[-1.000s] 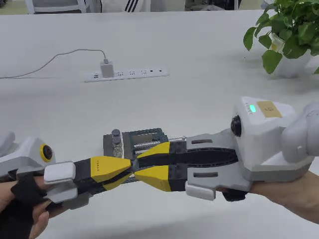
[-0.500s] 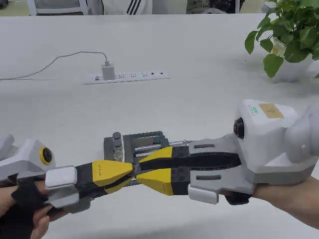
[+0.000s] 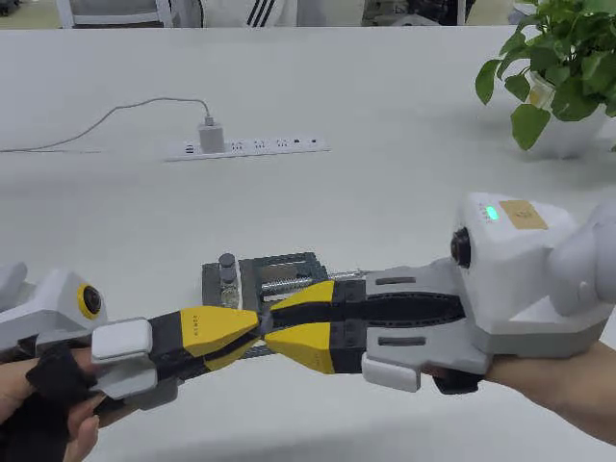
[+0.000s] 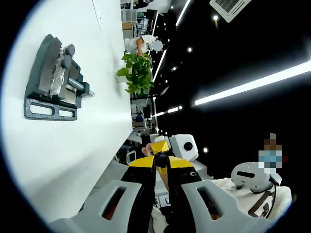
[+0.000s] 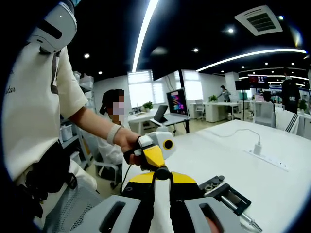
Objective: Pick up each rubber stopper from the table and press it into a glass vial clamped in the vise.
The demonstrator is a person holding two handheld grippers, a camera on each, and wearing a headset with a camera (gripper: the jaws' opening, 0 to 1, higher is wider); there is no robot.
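A dark vise (image 3: pixel 279 274) stands on the white table (image 3: pixel 385 173) with a glass vial (image 3: pixel 227 279) at its left end, topped by a grey stopper (image 3: pixel 227 261). The vise (image 4: pixel 53 82) also lies top left in the left gripper view, and the vise (image 5: pixel 226 191) sits low right in the right gripper view. My left gripper (image 3: pixel 252 327) comes in from the left and my right gripper (image 3: pixel 267 329) from the right. Their yellow tips meet just in front of the vise, above the table. Both sets of jaws are shut. A small dark spot sits where the tips touch; I cannot tell whether it is a stopper.
A white power strip (image 3: pixel 245 147) with a plugged charger and cable lies at the back of the table. A potted plant (image 3: pixel 563 67) stands at the back right. Other people sit at desks behind in the right gripper view.
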